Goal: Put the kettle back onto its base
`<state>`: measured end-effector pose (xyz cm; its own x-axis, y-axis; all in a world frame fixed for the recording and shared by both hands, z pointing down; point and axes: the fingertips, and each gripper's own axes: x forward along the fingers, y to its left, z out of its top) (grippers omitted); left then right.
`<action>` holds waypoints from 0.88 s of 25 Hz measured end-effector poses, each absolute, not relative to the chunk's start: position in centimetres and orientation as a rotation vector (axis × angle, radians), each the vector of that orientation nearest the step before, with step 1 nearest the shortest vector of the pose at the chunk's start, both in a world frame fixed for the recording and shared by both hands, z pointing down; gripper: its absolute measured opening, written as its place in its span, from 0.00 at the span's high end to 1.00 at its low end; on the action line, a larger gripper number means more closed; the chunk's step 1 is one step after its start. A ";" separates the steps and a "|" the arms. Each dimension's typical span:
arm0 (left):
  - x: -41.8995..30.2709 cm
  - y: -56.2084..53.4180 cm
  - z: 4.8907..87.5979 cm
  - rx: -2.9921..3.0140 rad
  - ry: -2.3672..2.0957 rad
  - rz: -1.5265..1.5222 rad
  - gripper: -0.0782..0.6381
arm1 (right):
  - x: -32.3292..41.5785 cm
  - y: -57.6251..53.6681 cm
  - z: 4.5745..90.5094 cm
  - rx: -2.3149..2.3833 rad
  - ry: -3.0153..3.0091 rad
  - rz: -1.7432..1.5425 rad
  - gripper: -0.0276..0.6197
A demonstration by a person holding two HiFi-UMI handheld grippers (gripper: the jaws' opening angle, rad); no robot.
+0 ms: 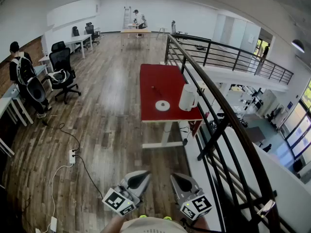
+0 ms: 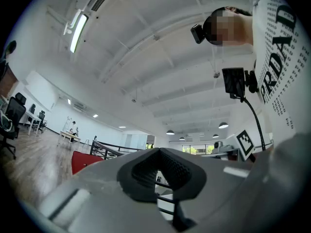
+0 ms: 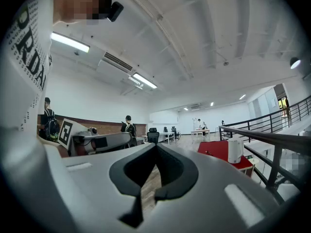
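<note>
Planking of brown, glossy wood (image 1: pixel 112 115) runs the length of a large open-plan room with white walls and a white ceiling. A black metal railing of slanted bars (image 1: pixel 214 106) fences the floor's right side above a lower level. Against that railing stands a long rectangular table with a matt red top and white legs (image 1: pixel 160 76). The tall white plastic kettle (image 1: pixel 187 97) stands upright at the table's right edge, close to the near right corner. It is smooth and slightly tapered, with its handle turned toward the railing. The flat round white kettle base (image 1: pixel 162 106) lies by the table's near edge, just left of the kettle and apart from it, so the kettle rests on the red top, not on the disc. A small dark item farther up the top is too small to name. Black wheeled office chairs (image 1: pixel 63 72) and pale desks line the left wall, where a person in dark clothes (image 1: pixel 22 72) is among them. A white power strip (image 1: pixel 72 156) with a black cable lies on the planks. At the bottom of the head view the grey left gripper (image 1: pixel 145 175) and the grey right gripper (image 1: pixel 177 177) hover well short of the table, each bearing its marker cube. Both have their ribbed black pads pressed together, with nothing between them.
</note>
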<state>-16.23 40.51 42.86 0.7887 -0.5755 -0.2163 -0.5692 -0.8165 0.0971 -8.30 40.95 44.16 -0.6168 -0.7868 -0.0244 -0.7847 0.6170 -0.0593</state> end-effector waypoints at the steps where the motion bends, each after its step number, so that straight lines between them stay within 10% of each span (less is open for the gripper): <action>1: -16.2 40.4 42.8 2.948 -0.936 -0.372 0.90 | -8.4 40.8 44.0 -1.352 2.784 -0.060 0.95; 22: -15.9 39.7 42.9 2.955 -0.885 -0.334 0.90 | -9.0 40.0 43.8 -1.360 2.766 -0.082 0.94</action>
